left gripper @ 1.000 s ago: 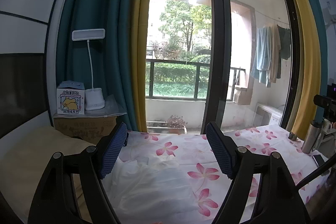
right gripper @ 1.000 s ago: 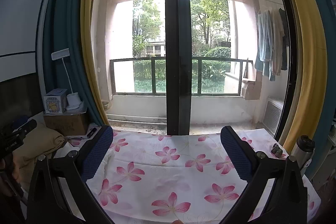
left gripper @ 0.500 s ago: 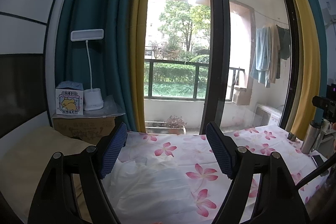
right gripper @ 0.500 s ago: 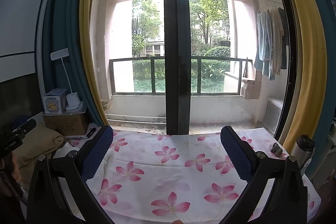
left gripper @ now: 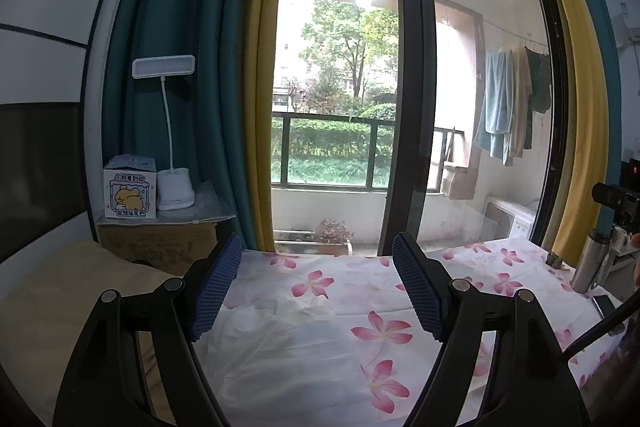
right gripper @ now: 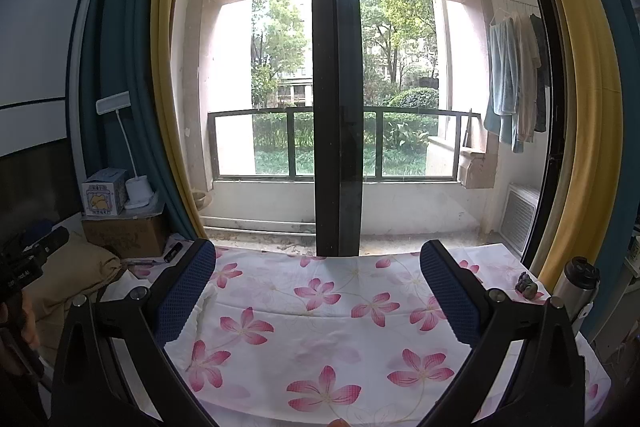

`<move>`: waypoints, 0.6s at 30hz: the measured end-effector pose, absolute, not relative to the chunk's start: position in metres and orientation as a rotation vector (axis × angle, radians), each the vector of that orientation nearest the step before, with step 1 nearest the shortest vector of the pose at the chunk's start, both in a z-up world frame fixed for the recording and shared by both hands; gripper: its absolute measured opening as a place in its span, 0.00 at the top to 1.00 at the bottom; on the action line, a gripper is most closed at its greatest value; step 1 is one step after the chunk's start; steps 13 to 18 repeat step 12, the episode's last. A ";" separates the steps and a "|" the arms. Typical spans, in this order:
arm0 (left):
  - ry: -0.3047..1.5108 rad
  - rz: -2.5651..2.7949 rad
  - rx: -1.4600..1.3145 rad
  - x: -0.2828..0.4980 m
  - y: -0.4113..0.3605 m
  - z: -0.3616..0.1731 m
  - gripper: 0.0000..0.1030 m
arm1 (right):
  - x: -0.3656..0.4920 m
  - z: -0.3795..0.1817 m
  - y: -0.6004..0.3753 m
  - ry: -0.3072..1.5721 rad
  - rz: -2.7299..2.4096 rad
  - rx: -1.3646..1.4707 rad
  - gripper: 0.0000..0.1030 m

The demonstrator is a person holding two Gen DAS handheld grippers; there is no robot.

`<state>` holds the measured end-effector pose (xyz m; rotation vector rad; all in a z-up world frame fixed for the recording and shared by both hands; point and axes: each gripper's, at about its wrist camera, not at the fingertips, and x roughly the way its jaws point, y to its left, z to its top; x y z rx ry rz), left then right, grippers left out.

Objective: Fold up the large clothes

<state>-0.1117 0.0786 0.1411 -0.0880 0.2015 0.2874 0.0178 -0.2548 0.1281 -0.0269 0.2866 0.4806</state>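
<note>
White garment (left gripper: 288, 355) lies crumpled on the floral sheet (left gripper: 472, 267), long axis unclear

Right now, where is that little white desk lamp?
The white desk lamp stands far left in both views, on a cardboard box beside the teal curtain, right next to a small cartoon carton.

Table (right gripper: 360, 311) lies before the glass door (right gripper: 336, 87), with the balcony railing (right gripper: 340, 115) behind it. A garment (left gripper: 280, 351) rests on the table's left part. Left of the table, a carton (left gripper: 158, 241) carries a box (left gripper: 130, 193) and, just beside it on the right, a lamp (left gripper: 174, 187). A flask (right gripper: 578, 287) stands at the table's right edge; laundry (right gripper: 512, 83) hangs on the balcony, far right.
</note>
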 end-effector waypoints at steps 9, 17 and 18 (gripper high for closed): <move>0.201 0.281 -0.092 -0.112 0.078 0.141 0.22 | 0.019 0.127 -0.257 0.290 0.479 -0.023 0.02; 0.202 0.269 -0.092 -0.112 0.077 0.141 0.22 | 0.021 0.125 -0.258 0.294 0.480 -0.022 0.02; 0.202 0.269 -0.092 -0.112 0.077 0.141 0.22 | 0.021 0.125 -0.258 0.294 0.480 -0.022 0.02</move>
